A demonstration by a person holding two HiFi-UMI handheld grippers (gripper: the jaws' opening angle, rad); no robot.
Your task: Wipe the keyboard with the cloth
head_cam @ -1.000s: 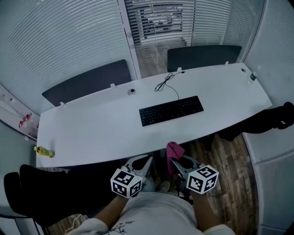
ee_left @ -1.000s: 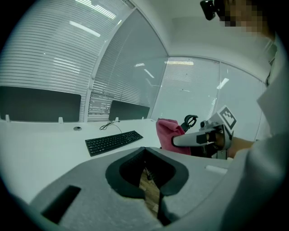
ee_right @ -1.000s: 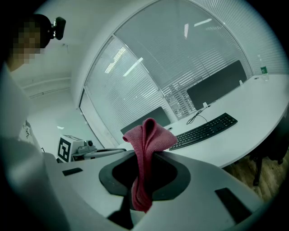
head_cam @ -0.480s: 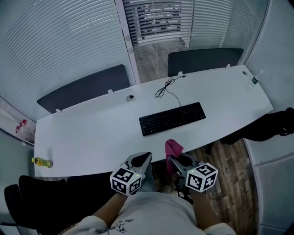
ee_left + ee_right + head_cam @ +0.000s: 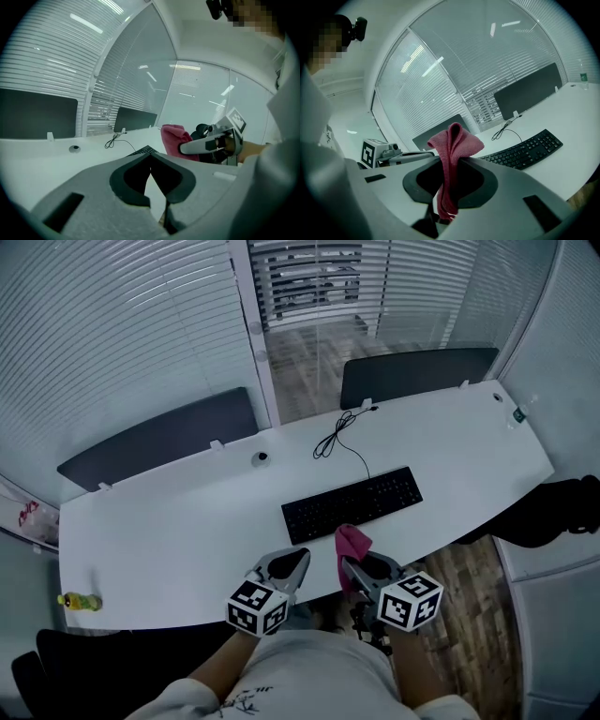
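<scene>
Right tool point(image 5: 349, 566) clamps the crumpled pink cloth point(image 5: 352, 542), folds bunched upward; left tool point(image 5: 300, 559) pinched together; black keyboard point(image 5: 352, 505) flat on the table point(image 5: 169, 531).

No legible text, label, brand or number on anything here.

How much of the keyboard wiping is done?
Only the start: the right gripper's jaws are shut on the pink cloth. It is held near the desk's front edge, not touching the black keyboard. The left gripper is shut and empty. All the wiping is left.
</scene>
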